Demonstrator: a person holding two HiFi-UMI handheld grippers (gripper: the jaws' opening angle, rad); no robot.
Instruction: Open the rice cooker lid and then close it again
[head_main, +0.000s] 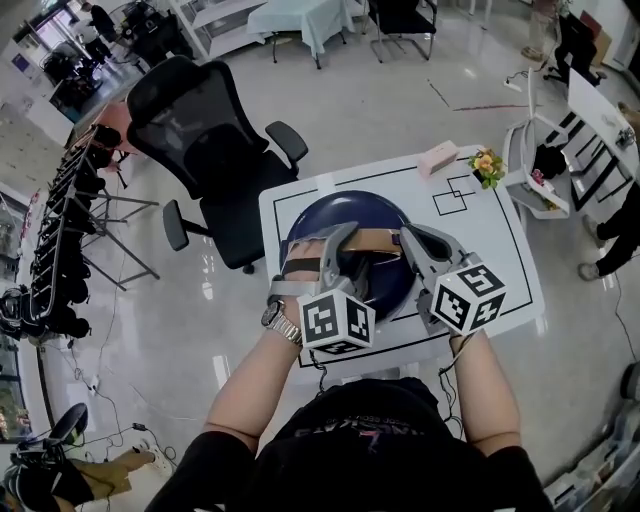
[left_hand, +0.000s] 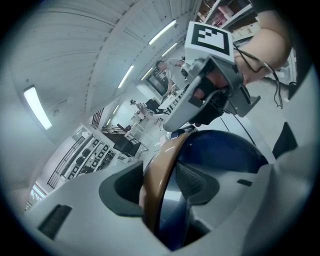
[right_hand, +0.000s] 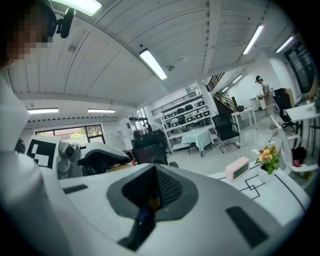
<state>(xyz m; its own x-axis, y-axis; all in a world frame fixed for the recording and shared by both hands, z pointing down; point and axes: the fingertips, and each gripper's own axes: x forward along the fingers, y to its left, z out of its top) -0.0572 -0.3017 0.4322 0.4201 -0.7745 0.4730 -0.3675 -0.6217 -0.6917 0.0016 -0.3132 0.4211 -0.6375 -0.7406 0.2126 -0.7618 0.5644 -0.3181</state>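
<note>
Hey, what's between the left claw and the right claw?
The brown lid handle runs between the left claw and the right claw; the head view shows it.

Navy rice cooker seen on a white table, its brown handle clasped by the left gripper, right gripper held closed at the handle's other end, black office chair parked beyond the left gripper, small pink box and flowers set beyond the right.

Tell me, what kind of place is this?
Probably a lab or workshop in a big open office hall. Metal shelves hold rows of equipment, an office chair stands on a shiny floor, and the white table is marked with black outlines.
</note>
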